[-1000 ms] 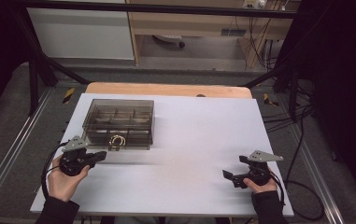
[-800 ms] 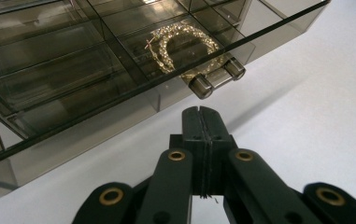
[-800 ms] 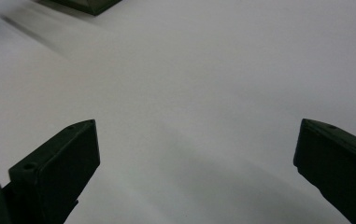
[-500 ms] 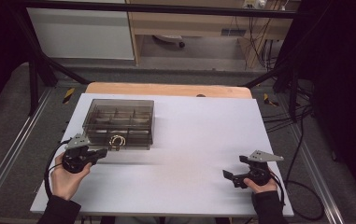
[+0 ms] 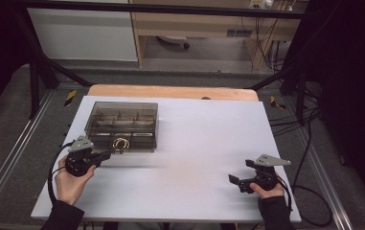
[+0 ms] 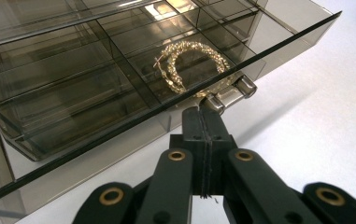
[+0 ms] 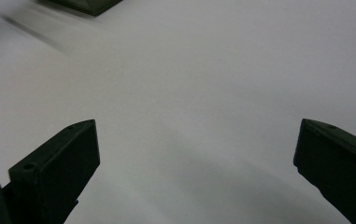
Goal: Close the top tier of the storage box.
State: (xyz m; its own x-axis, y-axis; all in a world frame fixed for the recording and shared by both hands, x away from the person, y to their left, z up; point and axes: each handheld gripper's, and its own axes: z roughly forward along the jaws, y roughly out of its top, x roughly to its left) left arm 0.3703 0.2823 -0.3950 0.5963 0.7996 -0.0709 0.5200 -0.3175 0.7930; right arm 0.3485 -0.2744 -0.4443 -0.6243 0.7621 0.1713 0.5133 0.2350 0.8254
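A smoky clear box with several compartments sits at the table's back left. Gold hoops lie in its front middle compartment, seen through the lid as gold hoops in the left gripper view. A small metal handle sticks out from the box's front edge. My left gripper is shut, its jaws pressed flat together, and the tip of my left gripper sits right at that handle; I cannot tell whether it pinches it. My right gripper rests near the front right of the table. It is open, and my right gripper has only bare table between its jaws.
The white table top stretches wide between the two hands. A wooden strip runs along its far edge. Black frame posts and cables stand beyond the table's right side.
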